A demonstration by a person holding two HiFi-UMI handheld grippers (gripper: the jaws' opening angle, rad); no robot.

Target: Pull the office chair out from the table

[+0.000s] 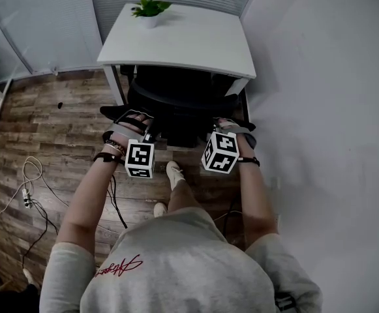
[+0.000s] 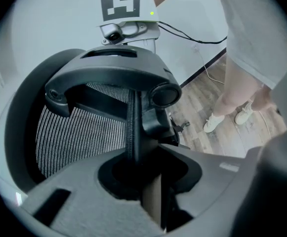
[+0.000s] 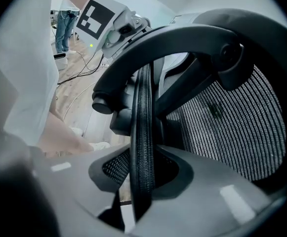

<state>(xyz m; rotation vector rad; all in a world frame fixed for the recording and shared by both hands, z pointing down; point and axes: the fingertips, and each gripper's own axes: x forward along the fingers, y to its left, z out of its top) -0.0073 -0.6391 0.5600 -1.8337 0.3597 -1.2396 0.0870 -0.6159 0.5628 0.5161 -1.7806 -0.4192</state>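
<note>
The black office chair (image 1: pixel 176 100) stands with its seat partly under the white table (image 1: pixel 196 44), its mesh back toward me. My left gripper (image 1: pixel 132 124) is shut on the left edge of the chair back. My right gripper (image 1: pixel 231 128) is shut on its right edge. In the left gripper view, the thin rim of the chair back (image 2: pixel 132 122) runs down between the jaws of the left gripper (image 2: pixel 136 162). The curved headrest bracket (image 2: pixel 108 75) arches above it. In the right gripper view, the ribbed rim (image 3: pixel 142 132) is pinched in the right gripper (image 3: pixel 142 169), with mesh (image 3: pixel 227 132) to the right.
A small potted plant (image 1: pixel 149 8) stands at the table's far edge. A white wall (image 1: pixel 333 109) runs close along the right side. Cables and a power strip (image 1: pixel 27 191) lie on the wooden floor at left. My feet in white shoes (image 1: pixel 174 173) stand just behind the chair.
</note>
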